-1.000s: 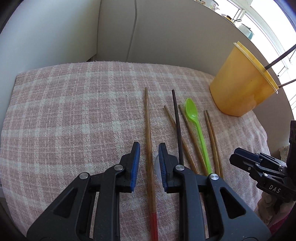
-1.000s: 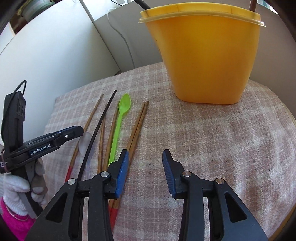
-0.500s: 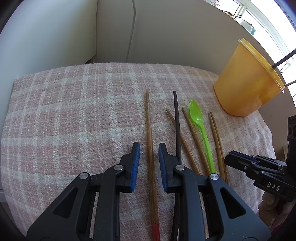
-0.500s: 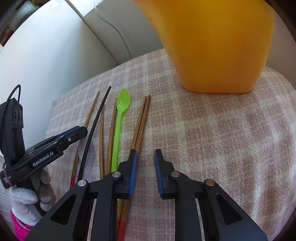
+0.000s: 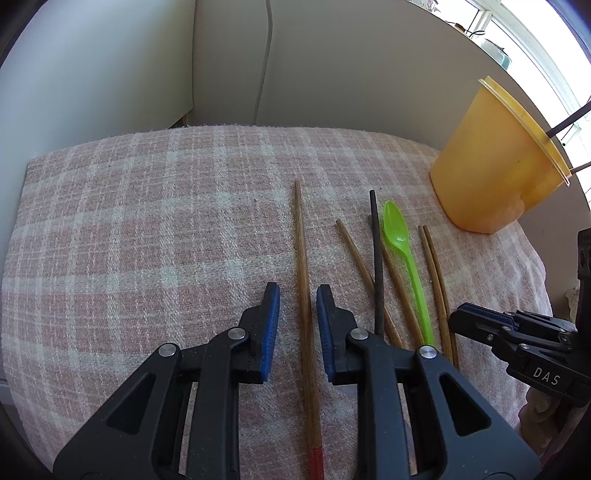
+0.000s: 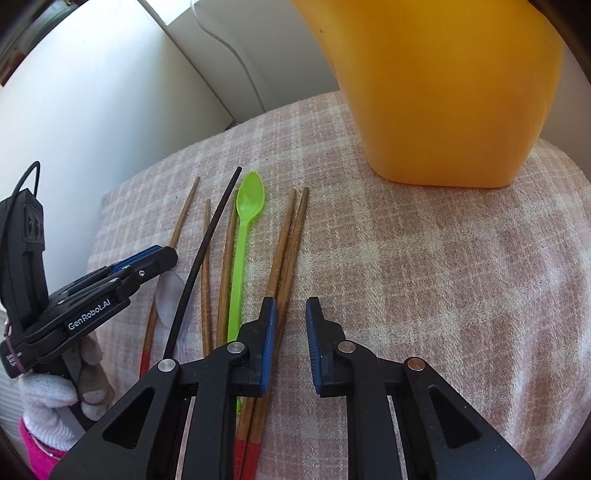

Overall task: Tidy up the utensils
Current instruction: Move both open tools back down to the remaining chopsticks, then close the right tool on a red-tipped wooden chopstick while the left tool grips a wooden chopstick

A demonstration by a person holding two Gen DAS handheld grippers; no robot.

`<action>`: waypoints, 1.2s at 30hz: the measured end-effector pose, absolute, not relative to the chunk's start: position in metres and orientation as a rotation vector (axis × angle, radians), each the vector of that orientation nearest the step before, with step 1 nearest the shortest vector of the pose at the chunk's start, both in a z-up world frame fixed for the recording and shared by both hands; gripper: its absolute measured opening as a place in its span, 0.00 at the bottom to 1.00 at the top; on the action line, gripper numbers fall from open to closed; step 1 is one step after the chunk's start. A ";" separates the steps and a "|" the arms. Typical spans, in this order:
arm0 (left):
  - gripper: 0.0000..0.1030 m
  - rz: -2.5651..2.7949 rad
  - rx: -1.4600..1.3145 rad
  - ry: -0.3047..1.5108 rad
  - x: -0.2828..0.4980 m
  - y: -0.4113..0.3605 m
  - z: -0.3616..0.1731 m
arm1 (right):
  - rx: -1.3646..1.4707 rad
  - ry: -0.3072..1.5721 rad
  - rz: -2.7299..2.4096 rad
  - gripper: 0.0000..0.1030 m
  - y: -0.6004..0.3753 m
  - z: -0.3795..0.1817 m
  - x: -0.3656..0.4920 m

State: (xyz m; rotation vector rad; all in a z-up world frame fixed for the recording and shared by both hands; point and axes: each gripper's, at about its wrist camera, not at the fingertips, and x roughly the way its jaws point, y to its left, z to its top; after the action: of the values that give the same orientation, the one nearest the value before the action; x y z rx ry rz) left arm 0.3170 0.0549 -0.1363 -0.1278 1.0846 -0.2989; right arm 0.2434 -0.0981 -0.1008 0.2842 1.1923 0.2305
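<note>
while both tongs hang slightly open, the left tongs (image 5: 297, 314) straddle a lone chopstick (image 5: 303, 295) on the desk (image 5: 129, 240); the right tongs (image 6: 290, 325), just narrowed, hold nothing, the paired chopsticks (image 6: 286, 254) at their nine o'clock; next: pinch, carry to the yellow cup (image 5: 495, 170) at two o'clock

A pink-and-cream checked cloth (image 5: 155, 229) covers the raised surface, its far edge butting against pale panels. Behind that edge a white cabinet side (image 5: 92, 74) meets a beige wall panel (image 5: 351, 74), with a thin grey cable (image 5: 264, 59) running down the panel towards the cloth. Right of the panel, a bright window (image 5: 535, 33) lets in daylight (its sill carries small, indistinct items).
</note>
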 end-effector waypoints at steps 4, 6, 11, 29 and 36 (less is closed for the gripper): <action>0.19 -0.293 -0.121 1.087 0.316 0.060 -0.138 | 0.232 1.183 0.222 0.13 -0.089 -0.102 0.246; 0.19 -0.288 -0.106 1.090 0.320 0.057 -0.140 | 0.225 1.186 0.219 0.13 -0.086 -0.102 0.248; 0.14 -0.279 -0.050 1.096 0.332 0.051 -0.139 | 0.165 1.198 0.216 0.10 -0.065 -0.106 0.253; 0.04 -0.275 -0.175 1.091 0.320 0.098 -0.137 | 0.287 1.194 0.237 0.05 -0.073 -0.109 0.256; 0.04 -0.300 -0.227 1.045 0.299 0.130 -0.109 | 0.277 1.153 0.256 0.05 -0.095 -0.094 0.239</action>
State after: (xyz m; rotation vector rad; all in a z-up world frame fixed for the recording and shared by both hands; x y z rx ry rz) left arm 0.2990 0.1300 -0.1093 -0.2269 1.0446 -0.2999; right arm 0.2389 -0.0946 -0.0939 0.2769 1.1529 0.2561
